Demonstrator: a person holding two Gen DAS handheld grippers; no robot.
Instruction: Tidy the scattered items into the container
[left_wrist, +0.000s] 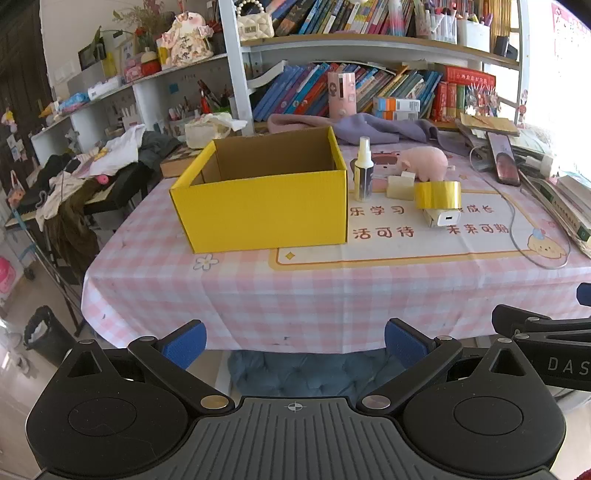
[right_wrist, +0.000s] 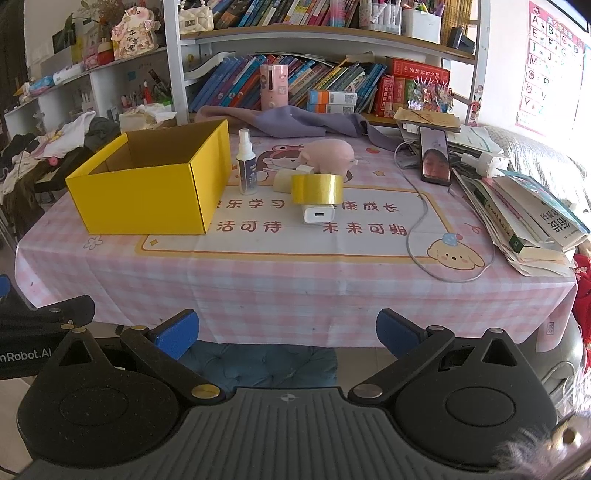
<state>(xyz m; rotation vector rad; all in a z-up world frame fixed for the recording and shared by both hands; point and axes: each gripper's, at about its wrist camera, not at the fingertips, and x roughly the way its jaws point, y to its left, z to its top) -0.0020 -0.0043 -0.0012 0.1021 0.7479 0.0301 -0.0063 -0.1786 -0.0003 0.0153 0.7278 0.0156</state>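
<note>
With both the left gripper (left_wrist: 294, 341) and right gripper (right_wrist: 287, 330) wide open and empty, take the light, slippery white plastic spray bottle (right_wrist: 246, 164), at 11 o'clock, by its body.

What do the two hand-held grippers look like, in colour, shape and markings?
Both look alike. The left hand-held gripper and the right hand-held gripper each have a black body with a ribbed grey middle plate bearing a small crosshair mark, round black housings at both sides, angular black link arms with silver and brass-coloured pins, and blue textured pads on the fingers. White lettering shows on their sides.
</note>
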